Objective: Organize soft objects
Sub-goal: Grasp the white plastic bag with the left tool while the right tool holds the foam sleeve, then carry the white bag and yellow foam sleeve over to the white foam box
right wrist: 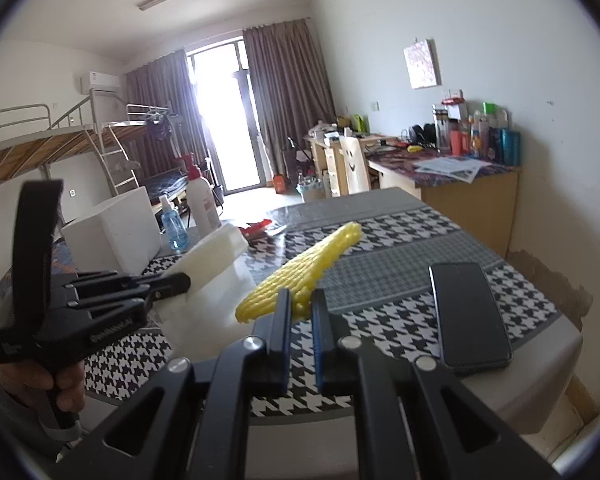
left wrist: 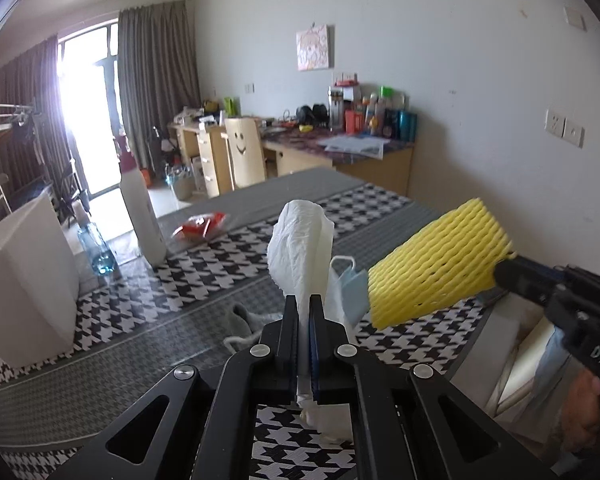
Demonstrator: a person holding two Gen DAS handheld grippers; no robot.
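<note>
My left gripper (left wrist: 304,300) is shut on a crumpled white tissue (left wrist: 300,244) that stands up out of the jaws, above the houndstooth table (left wrist: 148,280). My right gripper (right wrist: 300,300) is shut on the end of a yellow foam net sleeve (right wrist: 300,276), which points away over the table. In the left wrist view that sleeve (left wrist: 436,268) comes in from the right, close beside the tissue. A blue face mask (left wrist: 354,292) and a grey cloth (left wrist: 242,320) lie on the table behind the tissue.
A white foam box (left wrist: 24,280), a white bottle (left wrist: 140,216), a blue spray bottle (left wrist: 96,248) and a red packet (left wrist: 200,226) stand at the table's left. A dark phone (right wrist: 468,312) lies near the right edge. A person's hand (right wrist: 64,388) holds the left gripper.
</note>
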